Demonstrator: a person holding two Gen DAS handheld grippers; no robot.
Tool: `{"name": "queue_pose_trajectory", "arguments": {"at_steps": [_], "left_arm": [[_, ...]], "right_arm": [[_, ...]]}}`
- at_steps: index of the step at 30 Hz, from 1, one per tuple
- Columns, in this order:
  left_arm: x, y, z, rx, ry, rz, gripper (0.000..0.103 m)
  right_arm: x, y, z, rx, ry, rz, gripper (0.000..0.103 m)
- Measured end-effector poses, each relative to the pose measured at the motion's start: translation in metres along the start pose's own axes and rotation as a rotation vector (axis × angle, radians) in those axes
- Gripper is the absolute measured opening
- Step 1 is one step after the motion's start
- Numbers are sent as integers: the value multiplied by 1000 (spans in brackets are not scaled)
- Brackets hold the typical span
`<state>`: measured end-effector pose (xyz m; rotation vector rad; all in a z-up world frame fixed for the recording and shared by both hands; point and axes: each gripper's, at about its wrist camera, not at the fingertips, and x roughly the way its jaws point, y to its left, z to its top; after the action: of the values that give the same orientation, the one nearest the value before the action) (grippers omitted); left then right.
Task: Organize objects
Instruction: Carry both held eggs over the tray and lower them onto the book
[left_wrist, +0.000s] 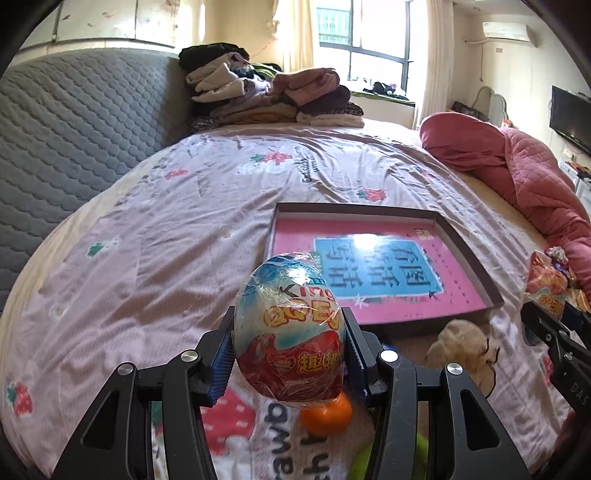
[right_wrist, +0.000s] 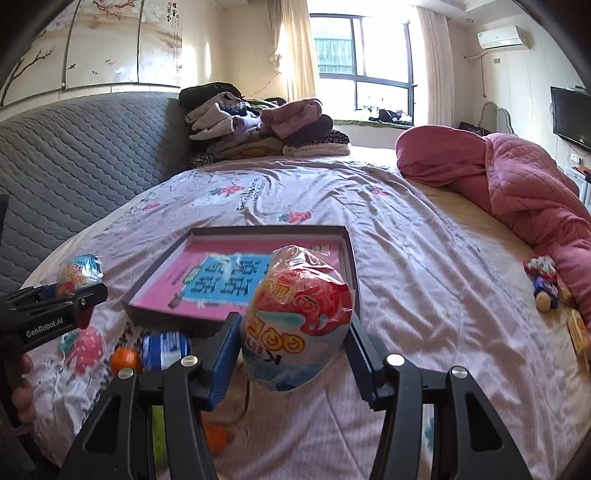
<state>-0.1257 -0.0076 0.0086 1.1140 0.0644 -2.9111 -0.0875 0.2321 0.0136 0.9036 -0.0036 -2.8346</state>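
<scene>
Each gripper clamped a wrapped toy egg: left gripper (left_wrist: 290, 354) and right gripper (right_wrist: 291, 343) held theirs upright, with the shallow box (right_wrist: 349, 254) lying just ahead between them

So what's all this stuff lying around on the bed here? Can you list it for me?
wrapped toy eggs: two, red and blue, one in each gripper
shallow box: one, dark rim, pink and blue inside, mid-bed
orange balls: two, near edge
blue can: one, beside a ball
plush toy: one, cream, before the box
folded clothes: pile, far end
quilt: one, pink, right side
left gripper: black, clamping an egg
right gripper: black, clamping an egg
</scene>
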Motion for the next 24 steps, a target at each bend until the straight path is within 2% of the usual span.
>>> {"name": "queue_pose_trajectory", "arguments": {"at_steps": [10,18,24], "left_arm": [[33,1,24,6,17,-12,53],[64,-1,43,45,26,-3,53],[91,-4,47,70,52,-17,53]], "right_arm": [[42,5,26,-80,31,6,55],[68,7,32,-143,65,-2,55],[98,0,33,-151,122,-9,55]]}}
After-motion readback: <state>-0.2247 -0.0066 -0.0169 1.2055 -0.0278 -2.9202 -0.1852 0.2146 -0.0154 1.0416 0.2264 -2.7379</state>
